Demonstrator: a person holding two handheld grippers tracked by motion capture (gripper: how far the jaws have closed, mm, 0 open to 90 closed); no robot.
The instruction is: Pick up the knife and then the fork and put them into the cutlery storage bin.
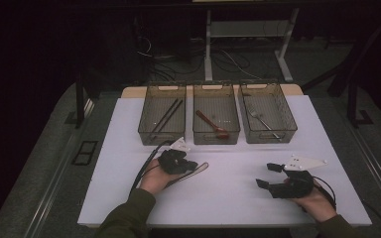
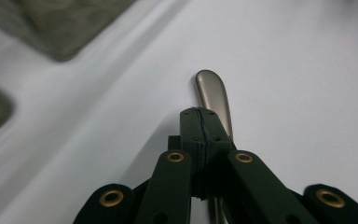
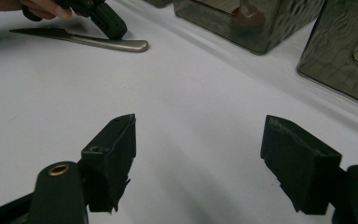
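The left gripper (image 1: 191, 166) is seen with its two black jaws closed flat together, their tips set down on the brushed-metal table knife (image 2: 213, 91). Whether the handle is actually pinched cannot be told. The knife lies on the white table top (image 1: 228, 198), its rounded handle end showing just beyond the tips. If a lift is tried from here, the smooth, thin handle could be lost from so narrow a hold. It could also be swung by the weight of the blade and dropped back onto the table. If it is only pushed, it could be skidded away from the closed tips. The right gripper (image 3: 200, 154) is held well apart, its jaws spread wide with nothing between them. Beyond both grippers, three clear smoky plastic bins are counted in a row. One pair of black chopsticks (image 1: 166, 118) is lying in the left bin (image 1: 161, 140). One brown wooden spoon (image 1: 212, 124) is in the middle bin (image 1: 216, 139), and one metal fork (image 1: 263, 120) is in the right bin (image 1: 268, 138). One knife and two grippers are counted.
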